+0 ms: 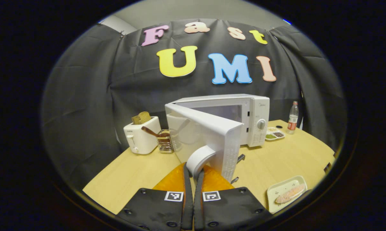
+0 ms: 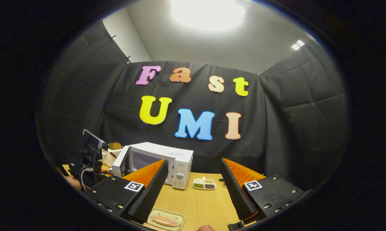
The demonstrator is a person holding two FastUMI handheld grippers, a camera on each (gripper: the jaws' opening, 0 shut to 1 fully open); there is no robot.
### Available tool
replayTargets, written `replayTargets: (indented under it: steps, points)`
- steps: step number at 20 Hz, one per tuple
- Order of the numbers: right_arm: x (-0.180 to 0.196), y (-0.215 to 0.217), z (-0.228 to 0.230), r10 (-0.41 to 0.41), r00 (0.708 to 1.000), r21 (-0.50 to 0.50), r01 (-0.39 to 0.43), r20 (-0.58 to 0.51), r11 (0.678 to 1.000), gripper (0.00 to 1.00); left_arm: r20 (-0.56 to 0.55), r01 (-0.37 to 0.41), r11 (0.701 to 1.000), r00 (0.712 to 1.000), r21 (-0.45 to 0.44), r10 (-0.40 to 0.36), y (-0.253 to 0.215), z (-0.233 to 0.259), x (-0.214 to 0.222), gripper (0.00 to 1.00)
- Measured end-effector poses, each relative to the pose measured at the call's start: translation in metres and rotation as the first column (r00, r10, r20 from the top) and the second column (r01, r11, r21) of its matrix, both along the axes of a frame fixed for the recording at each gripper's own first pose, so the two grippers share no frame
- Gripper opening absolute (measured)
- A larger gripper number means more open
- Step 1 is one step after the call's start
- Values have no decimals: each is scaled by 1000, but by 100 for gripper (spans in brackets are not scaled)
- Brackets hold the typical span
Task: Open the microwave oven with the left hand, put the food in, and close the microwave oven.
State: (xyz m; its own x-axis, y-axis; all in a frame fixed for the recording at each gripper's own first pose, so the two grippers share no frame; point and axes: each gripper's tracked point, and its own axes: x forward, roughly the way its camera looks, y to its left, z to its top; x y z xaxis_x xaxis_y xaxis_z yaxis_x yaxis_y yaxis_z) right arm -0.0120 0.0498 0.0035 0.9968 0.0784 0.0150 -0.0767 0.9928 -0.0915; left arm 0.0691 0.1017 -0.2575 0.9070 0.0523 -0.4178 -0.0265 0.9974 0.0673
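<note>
The left gripper [image 1: 193, 175] is clamped on the curved white handle [image 1: 197, 158] of the microwave [image 1: 241, 115] door [image 1: 209, 138], which stands partly open. The right gripper [image 2: 193, 189] hangs above the table [image 2: 199, 202] with its fingers wide apart, holding nothing. The food [image 2: 165, 219] lies on a plate [image 2: 177, 224] near the table's front edge, well apart from the microwave. A toaster [image 1: 141, 138] stands left of the microwave.
</note>
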Motion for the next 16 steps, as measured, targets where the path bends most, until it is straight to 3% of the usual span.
replayTargets:
  steps: [16]
  points:
    - [17,127,-8,84,996,18,-83,-19,996,98,2,71,997,998,-30,-71,91,-4,-20,10]
